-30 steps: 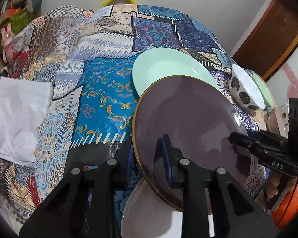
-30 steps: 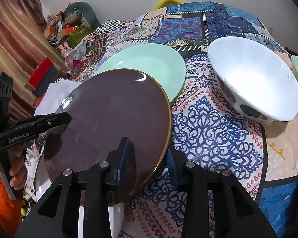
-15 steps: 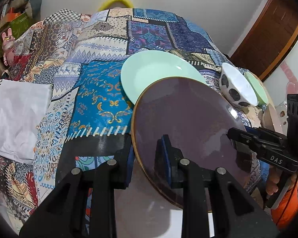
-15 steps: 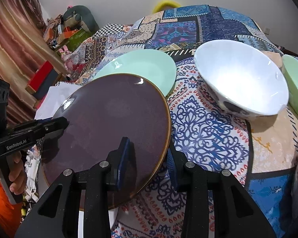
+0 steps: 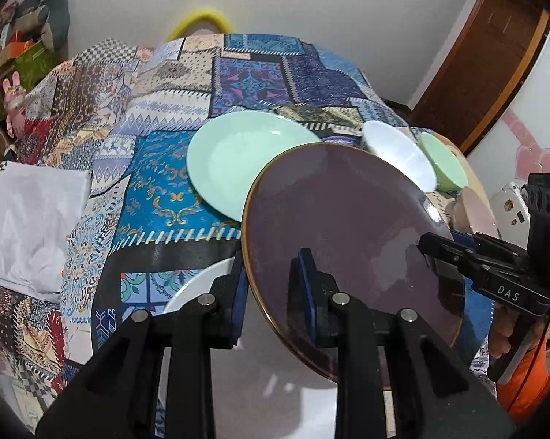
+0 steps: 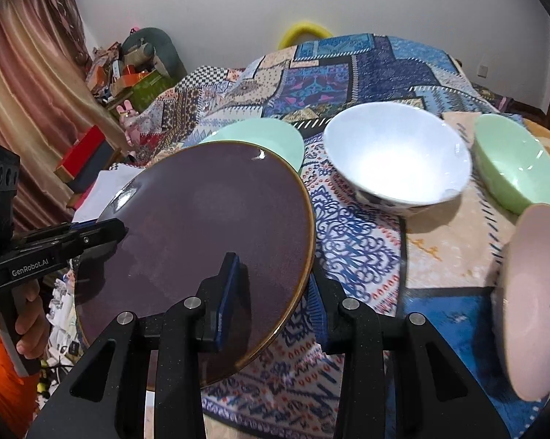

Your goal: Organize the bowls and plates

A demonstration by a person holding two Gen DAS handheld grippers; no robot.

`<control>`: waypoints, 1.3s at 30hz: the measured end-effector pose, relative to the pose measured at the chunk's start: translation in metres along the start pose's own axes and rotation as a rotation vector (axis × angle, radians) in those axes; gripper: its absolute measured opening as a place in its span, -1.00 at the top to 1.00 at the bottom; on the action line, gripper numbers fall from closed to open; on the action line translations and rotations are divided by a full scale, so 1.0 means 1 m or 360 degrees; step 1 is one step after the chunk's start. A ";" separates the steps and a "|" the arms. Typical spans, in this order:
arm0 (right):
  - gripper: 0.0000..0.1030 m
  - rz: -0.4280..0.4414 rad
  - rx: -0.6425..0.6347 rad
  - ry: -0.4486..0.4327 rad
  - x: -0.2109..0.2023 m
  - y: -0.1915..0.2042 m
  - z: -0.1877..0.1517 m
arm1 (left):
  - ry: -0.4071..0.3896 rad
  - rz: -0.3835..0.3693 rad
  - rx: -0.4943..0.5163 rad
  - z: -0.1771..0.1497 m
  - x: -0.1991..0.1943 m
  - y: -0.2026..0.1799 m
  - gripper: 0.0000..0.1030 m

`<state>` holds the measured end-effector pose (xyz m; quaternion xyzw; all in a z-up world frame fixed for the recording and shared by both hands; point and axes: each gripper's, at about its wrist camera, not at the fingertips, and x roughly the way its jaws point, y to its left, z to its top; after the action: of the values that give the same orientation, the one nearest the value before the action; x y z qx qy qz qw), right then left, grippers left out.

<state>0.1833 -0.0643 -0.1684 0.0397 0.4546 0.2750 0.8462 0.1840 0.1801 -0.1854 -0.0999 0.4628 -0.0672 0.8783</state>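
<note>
Held plate (image 5: pixel 340 219) fronts table plate (image 5: pixel 234 164); bowls (image 6: pixel 395 153) right.

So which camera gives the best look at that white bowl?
The right wrist view: the white bowl shows whole, open inside and patterned base. The left wrist view catches only part of it, behind the dark plate.

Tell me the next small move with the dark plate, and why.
Probably carry the dark plate forward over the mint plate and lower it there. The left gripper and right gripper each clamp an opposite rim, and the plate hangs clear of the white plate beneath. The mint plate lies flat and bare just ahead, so stacking looks natural.
</note>
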 end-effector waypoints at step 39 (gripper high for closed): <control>0.40 -0.0073 0.0058 -0.0007 -0.070 -0.072 -0.078 | 0.0162 -0.0059 0.0051 -0.066 0.003 -0.127 0.49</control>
<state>0.1224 -0.1747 -0.1849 0.0453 0.4586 0.2470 0.8524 0.1279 0.0486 -0.1936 -0.0909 0.5037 -0.0957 0.8537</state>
